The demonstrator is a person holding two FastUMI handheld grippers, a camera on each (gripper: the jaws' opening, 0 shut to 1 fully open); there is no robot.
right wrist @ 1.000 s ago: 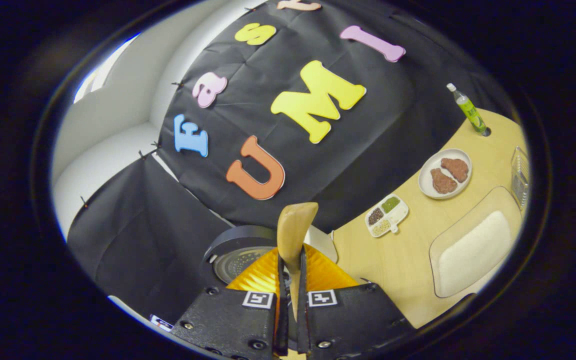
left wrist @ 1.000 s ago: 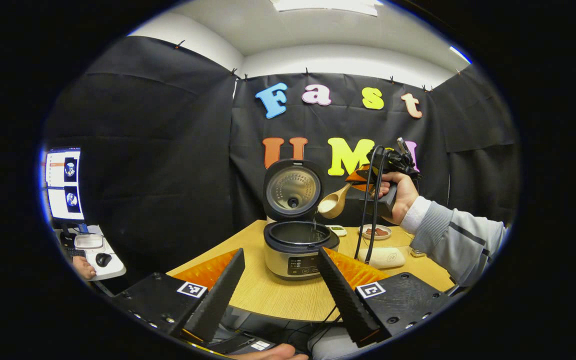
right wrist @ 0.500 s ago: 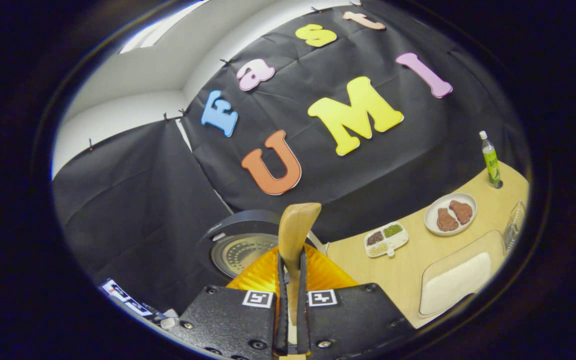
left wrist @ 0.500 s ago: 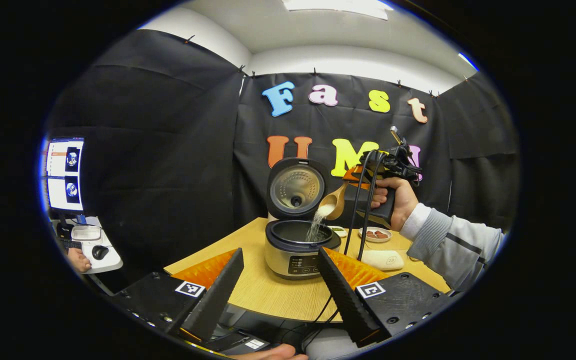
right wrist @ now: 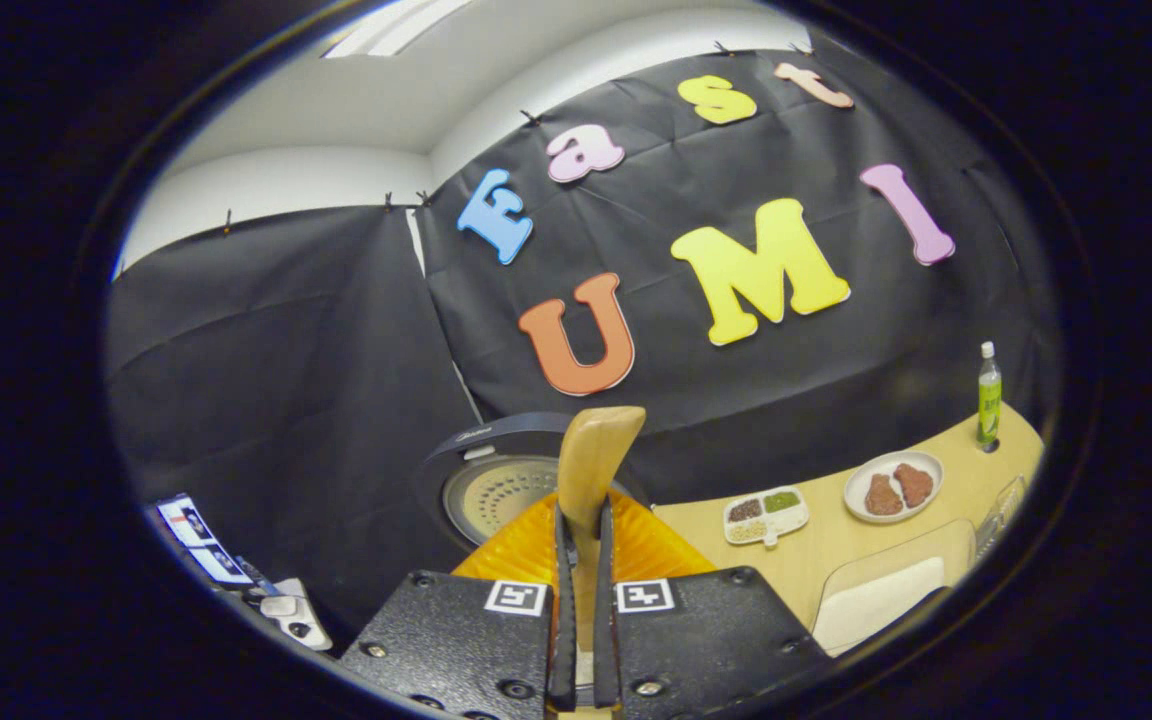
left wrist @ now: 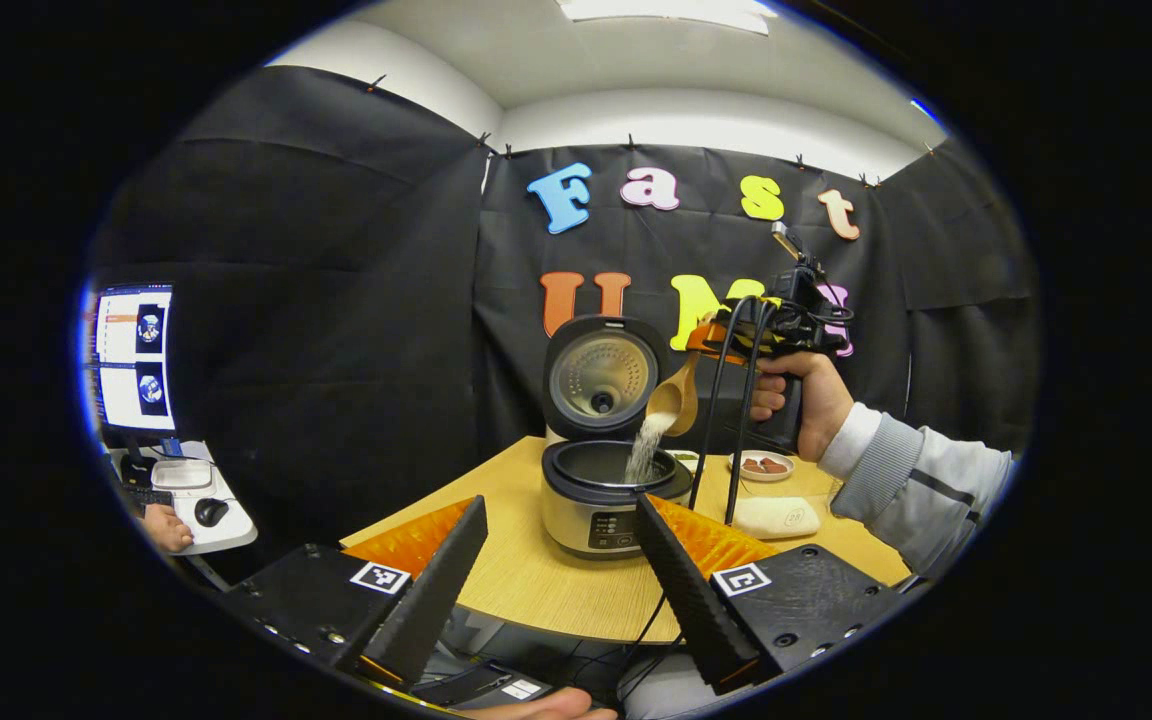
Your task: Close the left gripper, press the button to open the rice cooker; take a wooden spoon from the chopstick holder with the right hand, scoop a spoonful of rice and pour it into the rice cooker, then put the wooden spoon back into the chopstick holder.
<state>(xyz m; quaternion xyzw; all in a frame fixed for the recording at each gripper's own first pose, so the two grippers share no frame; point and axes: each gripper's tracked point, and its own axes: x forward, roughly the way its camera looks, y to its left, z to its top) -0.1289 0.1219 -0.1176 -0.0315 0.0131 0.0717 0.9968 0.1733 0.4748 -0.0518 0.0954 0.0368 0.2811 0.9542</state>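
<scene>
Meanwhile right claw (right wrist: 576, 640) clamps wooden spoon (right wrist: 591, 460) beside plate (right wrist: 891, 486); left claw (left wrist: 561, 570) gapes empty.

right claw (right wrist: 581, 600) clamped on wooden spoon (right wrist: 591, 465), rice cooker (right wrist: 496, 485) lid behind, table (right wrist: 836, 545) right

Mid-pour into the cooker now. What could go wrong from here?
1. The wooden spoon tips near the right rim of the rice cooker, so the falling rice could spill onto the table.
2. The right gripper pinches only the thin handle; it might twist in the grip.
3. The black cables hang beside the cooker and could snag it as the hand withdraws.
</scene>
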